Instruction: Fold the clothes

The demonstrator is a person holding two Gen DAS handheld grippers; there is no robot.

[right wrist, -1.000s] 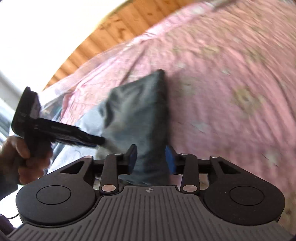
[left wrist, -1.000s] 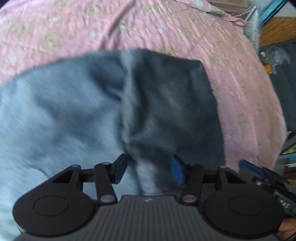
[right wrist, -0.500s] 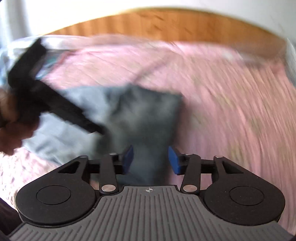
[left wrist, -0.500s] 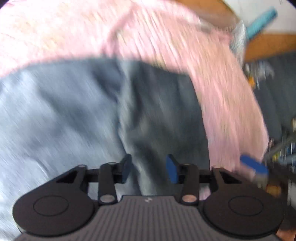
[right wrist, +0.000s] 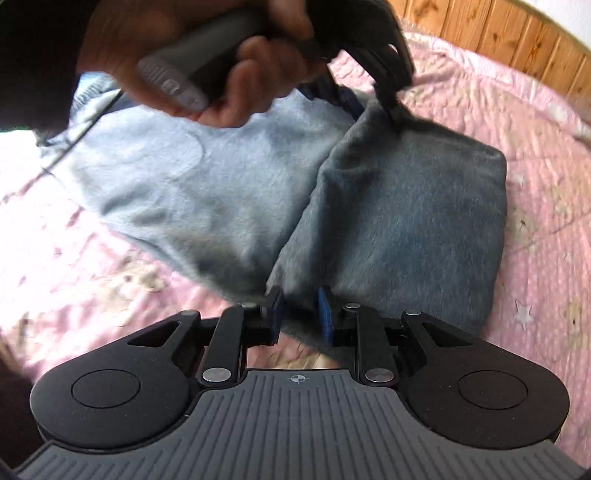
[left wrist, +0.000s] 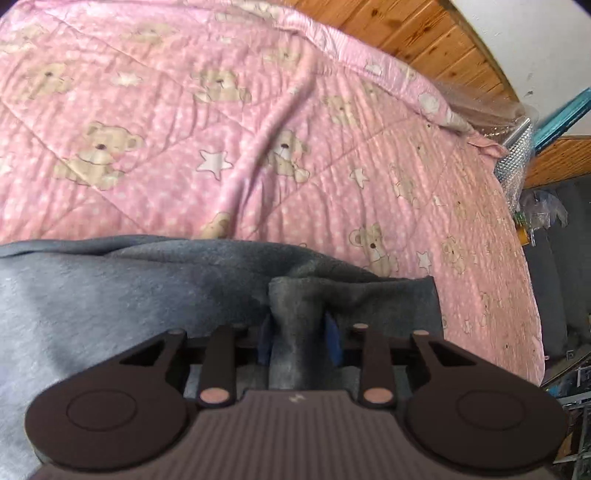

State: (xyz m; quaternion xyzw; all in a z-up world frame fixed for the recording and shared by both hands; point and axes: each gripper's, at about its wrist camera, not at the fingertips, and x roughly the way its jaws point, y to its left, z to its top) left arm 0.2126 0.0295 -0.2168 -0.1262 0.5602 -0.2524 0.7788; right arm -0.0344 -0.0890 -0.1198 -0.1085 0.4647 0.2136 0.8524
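**Both claws pinching the grey garment's edge**

As our jaws have just been closing, we pinch a bunched fold of the grey fleece garment in the left gripper and its near edge in the right gripper. It lies part-folded on the pink bear-print quilt. Beyond it, bare quilt stretches to the wooden wall panelling.

Pink teddy-bear quilt covering bed, wood-panelled wall behind, white wall above, daylight
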